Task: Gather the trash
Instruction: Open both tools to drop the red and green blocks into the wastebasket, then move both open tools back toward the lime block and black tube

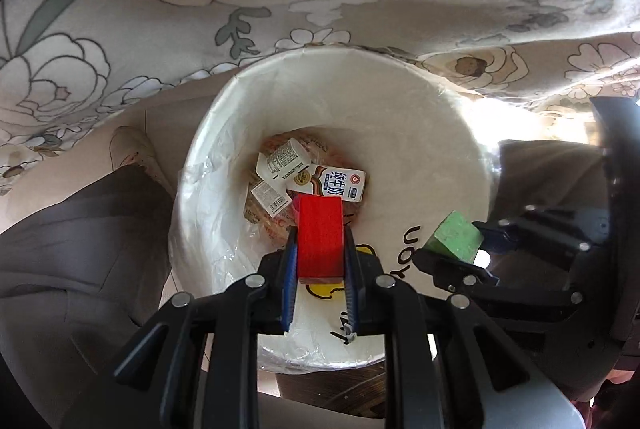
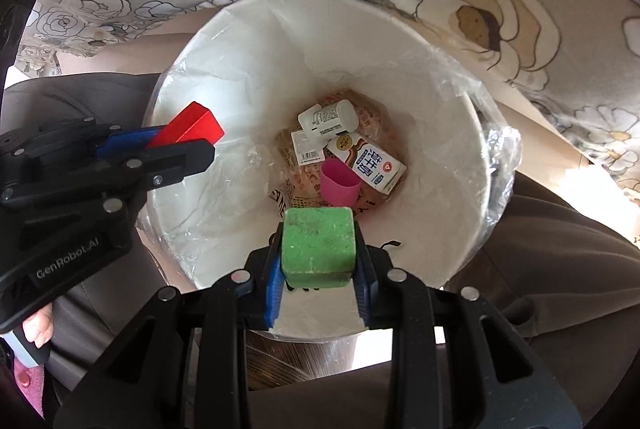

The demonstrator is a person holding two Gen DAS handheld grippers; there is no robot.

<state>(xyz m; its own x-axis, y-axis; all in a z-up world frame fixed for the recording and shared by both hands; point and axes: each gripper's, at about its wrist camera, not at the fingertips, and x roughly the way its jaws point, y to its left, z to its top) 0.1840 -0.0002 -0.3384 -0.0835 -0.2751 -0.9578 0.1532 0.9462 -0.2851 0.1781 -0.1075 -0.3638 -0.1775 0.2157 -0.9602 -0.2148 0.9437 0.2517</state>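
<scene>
Left wrist view: left gripper is clamped on a red block, blue pads flat on its two side faces. Block's long axis runs along the fingers, up-frame from the pads, free end aimed into the white bin. The bin mouth fills frame centre and the block sits inside the rim outline, right over the bin floor. Trash already down there, just above the block's tip in frame: milk carton lying flat with its long axis left-right, plus a small white bottle. Right gripper enters from the right edge holding a green block, over the bin's right inner wall near the rim. Clear liner is folded over the rim on the left.

Right wrist view: right gripper is closed on the green block. It's roughly cubic, no real long axis, top face towards the camera. It hangs lower centre, inside the rim, with a pink cup on its side directly above it in frame, then the carton and the bottle. Left gripper comes in from the left edge; red block points right and slightly up, over the bin's left inner wall.

My read: both payloads lie within the bin mouth, neither touching the wall or the other block. Red is the more central in its own view, green closer to the near rim. Releasing should drop both in; green could bounce off the cup.
</scene>
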